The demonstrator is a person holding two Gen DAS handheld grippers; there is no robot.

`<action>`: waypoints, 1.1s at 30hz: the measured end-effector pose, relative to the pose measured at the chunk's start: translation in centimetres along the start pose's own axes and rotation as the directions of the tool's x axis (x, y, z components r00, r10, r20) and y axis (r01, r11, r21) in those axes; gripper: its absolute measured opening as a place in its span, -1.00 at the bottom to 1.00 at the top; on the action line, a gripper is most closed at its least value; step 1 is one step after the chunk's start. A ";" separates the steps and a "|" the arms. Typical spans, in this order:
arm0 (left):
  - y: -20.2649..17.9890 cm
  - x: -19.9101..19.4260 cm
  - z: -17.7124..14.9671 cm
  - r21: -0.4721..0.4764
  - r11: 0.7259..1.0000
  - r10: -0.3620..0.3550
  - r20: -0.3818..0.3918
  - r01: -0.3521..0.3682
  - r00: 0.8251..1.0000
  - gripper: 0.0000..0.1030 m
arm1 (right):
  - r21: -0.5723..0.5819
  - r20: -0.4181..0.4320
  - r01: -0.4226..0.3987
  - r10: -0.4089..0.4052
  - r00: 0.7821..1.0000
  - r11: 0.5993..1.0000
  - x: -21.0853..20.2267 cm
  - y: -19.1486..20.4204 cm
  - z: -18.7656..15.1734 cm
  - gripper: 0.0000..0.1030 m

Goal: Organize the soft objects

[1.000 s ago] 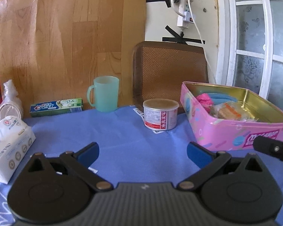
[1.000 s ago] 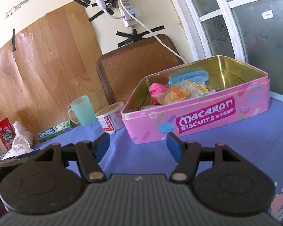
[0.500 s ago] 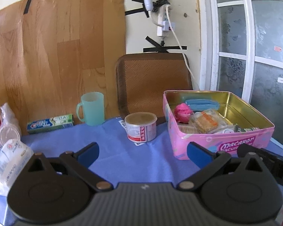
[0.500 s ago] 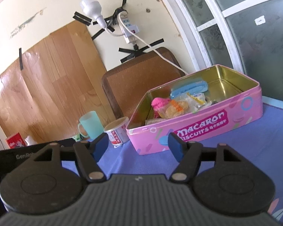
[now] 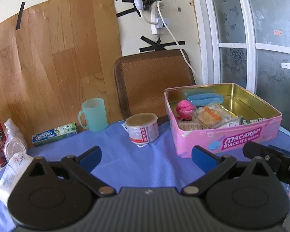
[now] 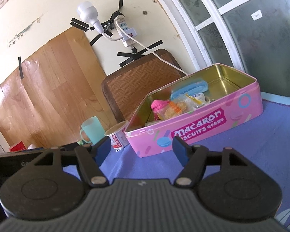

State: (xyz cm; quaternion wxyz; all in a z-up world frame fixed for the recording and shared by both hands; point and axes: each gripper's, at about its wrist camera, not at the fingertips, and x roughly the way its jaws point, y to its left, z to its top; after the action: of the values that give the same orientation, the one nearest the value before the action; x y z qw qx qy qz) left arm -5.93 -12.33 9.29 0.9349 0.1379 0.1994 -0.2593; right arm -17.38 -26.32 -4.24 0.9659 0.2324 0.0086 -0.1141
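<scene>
Both grippers have drawn back and risen, so more wall shows; the left gripper [image 5: 146,157] and right gripper [image 6: 141,147] hang spread wide, holding nothing, above the blue tablecloth [image 5: 125,160]; soft items, including a pink knitted ball [image 5: 185,109], lie inside the open pink macaron tin [image 5: 222,141], right of a small tub [image 5: 142,127].

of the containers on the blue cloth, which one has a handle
The pale green mug, standing left of the round tub. Its loop handle faces left; the tub and the pink biscuit tin have none.

Blue-clothed table [image 5: 125,166] (tin [image 5: 222,139], cup [image 5: 94,116])
</scene>
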 end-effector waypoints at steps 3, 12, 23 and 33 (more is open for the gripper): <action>-0.1 0.0 -0.1 0.003 1.000 0.007 -0.002 -0.007 1.000 1.00 | 0.001 0.002 -0.001 0.001 1.000 1.000 -0.1 -0.1 -0.1 0.41; 0.0 0.1 -0.2 -0.007 1.000 0.023 -0.013 -0.023 1.000 1.00 | 0.011 0.000 0.003 -0.003 1.000 1.000 -0.3 -0.4 -0.3 0.41; 0.0 -0.1 -0.4 0.006 0.997 0.077 -0.007 -0.077 0.997 1.00 | -0.006 0.003 0.004 -0.004 1.000 1.000 -0.4 -0.2 -0.5 0.41; 0.2 1.0 -1.3 0.006 1.000 0.025 -0.120 -0.024 0.992 1.00 | -0.043 0.021 0.002 -0.001 1.000 0.999 -0.5 0.5 -0.6 0.42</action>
State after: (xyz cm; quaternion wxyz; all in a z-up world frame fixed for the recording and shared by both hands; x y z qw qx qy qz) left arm -5.41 -12.13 7.74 0.9240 0.1576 0.2533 -0.2394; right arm -17.78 -25.55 -4.49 0.9705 0.2106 0.0009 -0.1170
